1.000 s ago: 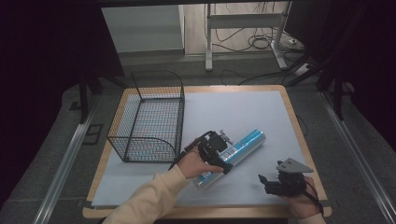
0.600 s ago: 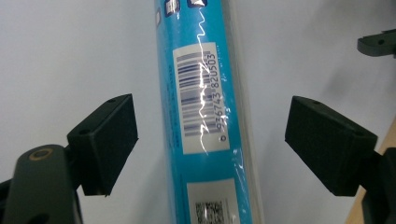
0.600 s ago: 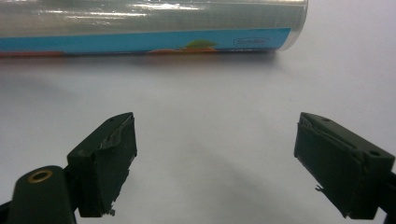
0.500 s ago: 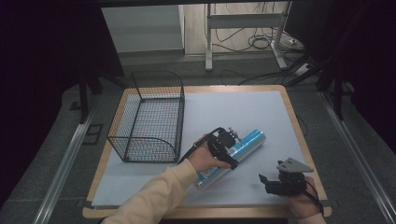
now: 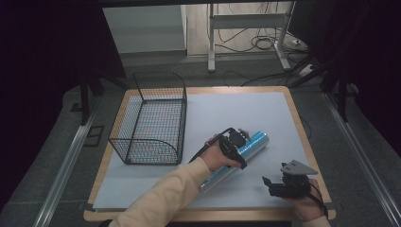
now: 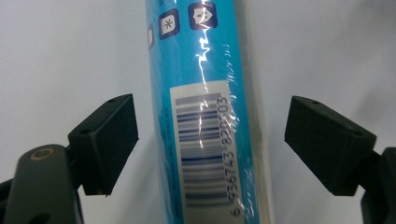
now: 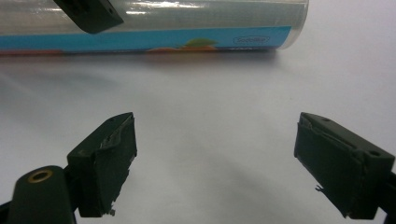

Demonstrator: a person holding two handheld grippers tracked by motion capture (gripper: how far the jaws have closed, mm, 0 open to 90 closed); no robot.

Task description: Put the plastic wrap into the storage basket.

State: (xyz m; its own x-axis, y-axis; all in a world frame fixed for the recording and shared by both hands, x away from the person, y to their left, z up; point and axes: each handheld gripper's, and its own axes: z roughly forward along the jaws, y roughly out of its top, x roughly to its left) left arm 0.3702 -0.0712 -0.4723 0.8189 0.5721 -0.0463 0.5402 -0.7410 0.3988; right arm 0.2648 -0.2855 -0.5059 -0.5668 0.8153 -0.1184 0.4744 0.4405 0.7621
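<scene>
Left gripper [image 6: 210, 140] newly astride roll [image 6: 210, 93]

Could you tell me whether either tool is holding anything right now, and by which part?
Nothing is held. The left tool is open, its jaws either side of the blue roll's middle without touching. The right tool is open over bare table.

Barcode: in my left gripper view, a white label with blue bars runs down the middle of the blue tube [image 6: 205, 116], between my two jaws.
Digits beside the bars: I read "6 936743 82", then roughly "0503"; glare blurs the end.
Icons: two small dark square signs at the top centre, one a snowflake, one a shield shape.
Small badge: in my right gripper view, an oval mark in the upper right on the tube's blue band [image 7: 250, 40]; too small to read.
</scene>
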